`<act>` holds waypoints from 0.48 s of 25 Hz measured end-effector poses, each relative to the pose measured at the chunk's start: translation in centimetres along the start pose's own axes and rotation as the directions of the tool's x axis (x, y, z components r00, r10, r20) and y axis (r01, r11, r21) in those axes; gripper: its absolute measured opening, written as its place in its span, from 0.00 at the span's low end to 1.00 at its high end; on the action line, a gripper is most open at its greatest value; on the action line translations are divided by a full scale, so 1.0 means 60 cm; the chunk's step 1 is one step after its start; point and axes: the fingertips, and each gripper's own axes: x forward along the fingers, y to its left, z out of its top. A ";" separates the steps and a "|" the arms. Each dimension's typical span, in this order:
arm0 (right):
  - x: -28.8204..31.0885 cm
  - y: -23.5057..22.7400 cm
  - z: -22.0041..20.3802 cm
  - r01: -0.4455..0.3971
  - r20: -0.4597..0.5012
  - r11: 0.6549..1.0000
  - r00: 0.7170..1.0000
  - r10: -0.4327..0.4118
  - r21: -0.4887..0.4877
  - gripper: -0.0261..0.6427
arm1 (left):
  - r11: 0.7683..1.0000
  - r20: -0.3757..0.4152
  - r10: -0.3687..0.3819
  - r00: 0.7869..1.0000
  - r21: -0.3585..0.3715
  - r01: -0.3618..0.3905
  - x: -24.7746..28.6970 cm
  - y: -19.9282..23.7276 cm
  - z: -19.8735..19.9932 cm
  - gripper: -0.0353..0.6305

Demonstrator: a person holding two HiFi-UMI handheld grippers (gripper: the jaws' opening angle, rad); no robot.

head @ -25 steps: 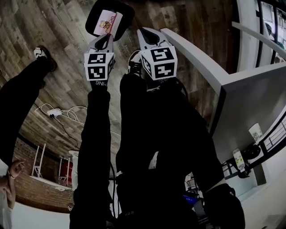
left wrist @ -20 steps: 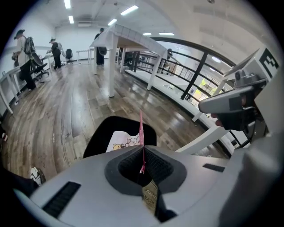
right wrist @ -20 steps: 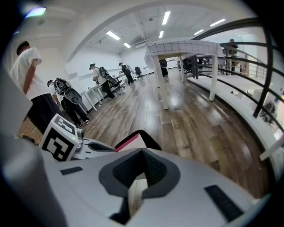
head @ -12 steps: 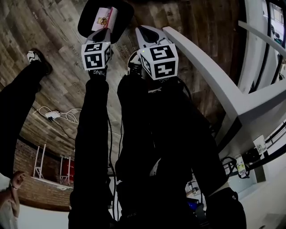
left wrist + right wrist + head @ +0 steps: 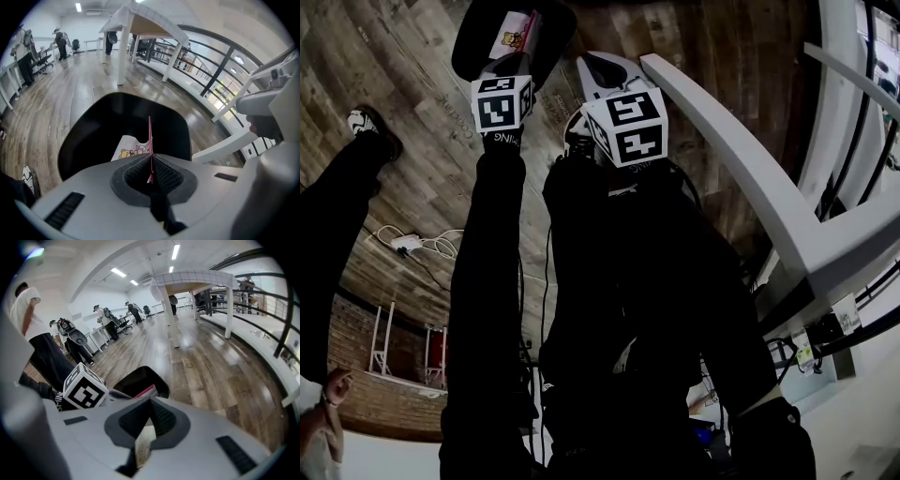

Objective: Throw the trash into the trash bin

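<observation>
Wood-plank floor w/ black trash bin (image 5: 555, 37) open-mouthed below us. We had the left gripper (image 5: 150, 168) pinching the wrapper (image 5: 130, 149) by its edge, long axis aimed into the bin mouth, right over it. Left arm was nearer, pitched steeply down. Right gripper (image 5: 149, 417) pads were pressed together, empty afaict, beside the rim.

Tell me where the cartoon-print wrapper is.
The flat white and pink cartoon-print wrapper is pinched in the left gripper, at the head view's upper left, over the black bin.
</observation>
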 end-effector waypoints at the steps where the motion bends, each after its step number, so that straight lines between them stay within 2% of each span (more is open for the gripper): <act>1: 0.001 -0.001 -0.001 -0.001 0.000 1.000 1.000 0.001 0.000 0.06 | 1.000 -0.005 0.003 1.000 -0.001 -0.003 0.004 0.001 -0.001 0.06; 6: -0.003 -0.005 -0.007 -0.005 0.001 1.000 1.000 0.005 0.004 0.06 | 1.000 -0.014 0.010 1.000 -0.007 -0.010 0.008 0.004 0.001 0.07; 8: -0.004 -0.003 -0.010 -0.004 -0.004 1.000 1.000 0.004 0.007 0.06 | 1.000 -0.017 0.008 1.000 -0.002 -0.008 0.006 0.005 0.000 0.11; 10: -0.008 0.002 -0.010 -0.006 -0.008 1.000 1.000 0.006 0.007 0.06 | 1.000 -0.021 0.008 1.000 -0.001 -0.008 -0.001 0.005 -0.001 0.19; 12: -0.014 0.005 -0.007 -0.009 -0.006 1.000 1.000 0.009 0.005 0.06 | 1.000 -0.017 0.008 1.000 0.003 -0.008 -0.011 0.002 0.001 0.21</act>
